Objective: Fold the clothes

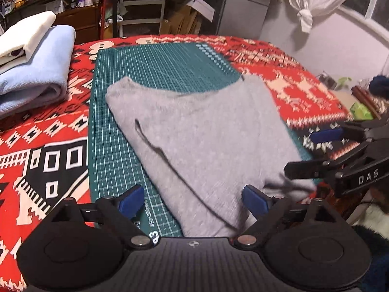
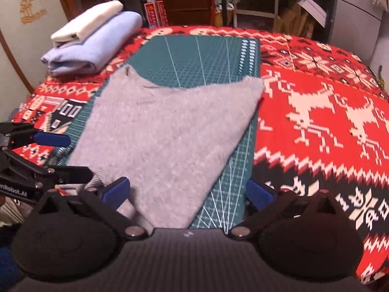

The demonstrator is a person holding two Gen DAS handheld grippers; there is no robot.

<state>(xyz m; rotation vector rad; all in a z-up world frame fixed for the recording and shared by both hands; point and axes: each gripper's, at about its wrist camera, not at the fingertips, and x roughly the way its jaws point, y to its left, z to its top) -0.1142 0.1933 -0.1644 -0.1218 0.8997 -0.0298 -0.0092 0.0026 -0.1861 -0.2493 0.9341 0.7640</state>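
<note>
A grey garment [image 1: 201,131] lies folded on a green cutting mat [image 1: 155,68], one side running slantwise across it. My left gripper [image 1: 193,198] hovers over the garment's near edge, jaws wide apart, the blue pads touching nothing. In the right wrist view the same grey garment [image 2: 165,131] covers the mat [image 2: 209,56]. My right gripper [image 2: 187,192] stands open above its near corner, nothing pinched. Each gripper shows in the other's view: the right gripper [image 1: 313,152] at the garment's right edge, the left gripper [image 2: 63,155] at its left edge, both open.
A folded white cloth [image 2: 90,22] lies on a folded light-blue one [image 2: 94,48] at the table's back left. A red patterned tablecloth [image 2: 316,102] covers the table. Cluttered shelves [image 2: 255,2] stand behind the far edge, and a knotted white curtain [image 1: 313,0] hangs at the back right.
</note>
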